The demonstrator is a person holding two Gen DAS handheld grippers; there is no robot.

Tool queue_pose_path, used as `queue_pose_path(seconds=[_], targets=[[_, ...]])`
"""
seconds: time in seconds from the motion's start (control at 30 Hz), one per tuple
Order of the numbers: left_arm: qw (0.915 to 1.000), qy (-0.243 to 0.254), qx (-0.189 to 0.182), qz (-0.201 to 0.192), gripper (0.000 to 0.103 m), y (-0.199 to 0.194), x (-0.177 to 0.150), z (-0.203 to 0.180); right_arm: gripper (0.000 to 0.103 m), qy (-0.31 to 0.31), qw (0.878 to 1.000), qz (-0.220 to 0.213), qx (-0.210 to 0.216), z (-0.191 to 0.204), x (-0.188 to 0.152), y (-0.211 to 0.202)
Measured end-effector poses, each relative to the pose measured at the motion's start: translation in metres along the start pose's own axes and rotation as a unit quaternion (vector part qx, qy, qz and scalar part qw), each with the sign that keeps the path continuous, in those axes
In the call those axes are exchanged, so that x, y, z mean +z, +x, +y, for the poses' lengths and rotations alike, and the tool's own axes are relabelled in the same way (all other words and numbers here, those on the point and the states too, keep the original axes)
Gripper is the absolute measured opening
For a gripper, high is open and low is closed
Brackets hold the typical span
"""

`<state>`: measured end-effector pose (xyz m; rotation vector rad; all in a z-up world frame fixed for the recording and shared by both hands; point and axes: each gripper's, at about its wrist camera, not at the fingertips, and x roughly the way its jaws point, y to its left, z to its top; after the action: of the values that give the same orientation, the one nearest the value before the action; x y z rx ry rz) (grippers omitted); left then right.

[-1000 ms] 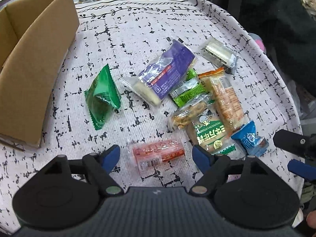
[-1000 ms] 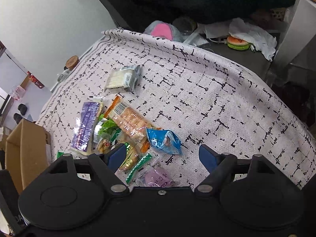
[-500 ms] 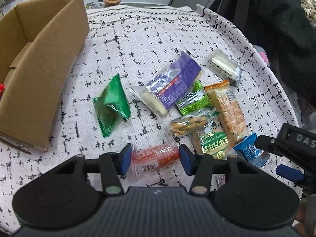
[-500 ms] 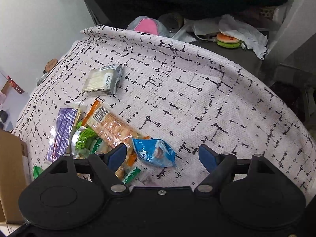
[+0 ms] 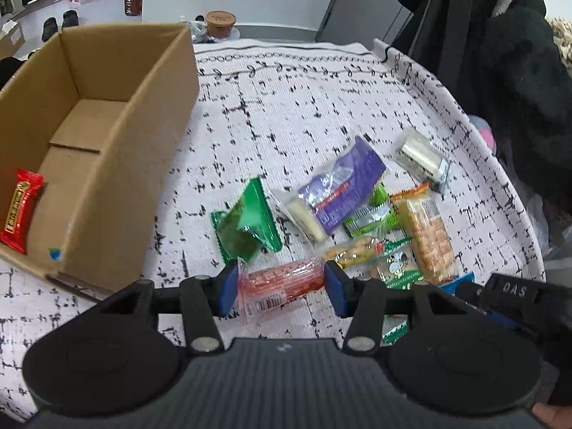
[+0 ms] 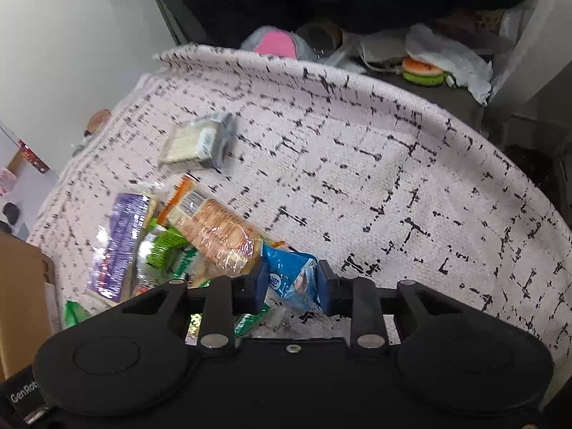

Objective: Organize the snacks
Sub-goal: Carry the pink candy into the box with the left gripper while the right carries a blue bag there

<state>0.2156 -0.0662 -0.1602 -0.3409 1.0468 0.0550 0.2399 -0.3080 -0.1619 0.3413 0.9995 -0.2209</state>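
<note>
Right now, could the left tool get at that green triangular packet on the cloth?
Probably not yet: the left tool is shut on the red sausage stick. The green packet lies just beyond, uncovered, reachable once freed.

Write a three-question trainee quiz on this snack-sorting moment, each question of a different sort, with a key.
1. True or false: the cardboard box already holds a red packet.
2. What is the right gripper shut on? A) blue packet B) purple packet C) nothing
3. Fill in: the left gripper clamps the ____ sausage stick.

Key: 1 true; 2 A; 3 pink.
</note>
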Motion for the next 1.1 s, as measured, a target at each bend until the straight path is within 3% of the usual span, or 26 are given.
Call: queue_pose_path(seconds=[0.53,1.1], targets=[[0.9989,-0.002,0.006,-0.046,0.05,-0.048,0.013,0.015,0.025,-0.026,0.994,-0.026,0.107,0.025,-0.011,-0.037],[0.996,-0.015,-0.006,-0.088,0.05,-0.097,0.033,0.052,0.025,-0.067,0.983,-0.058,0.158,0.082,-0.016,-0.078]])
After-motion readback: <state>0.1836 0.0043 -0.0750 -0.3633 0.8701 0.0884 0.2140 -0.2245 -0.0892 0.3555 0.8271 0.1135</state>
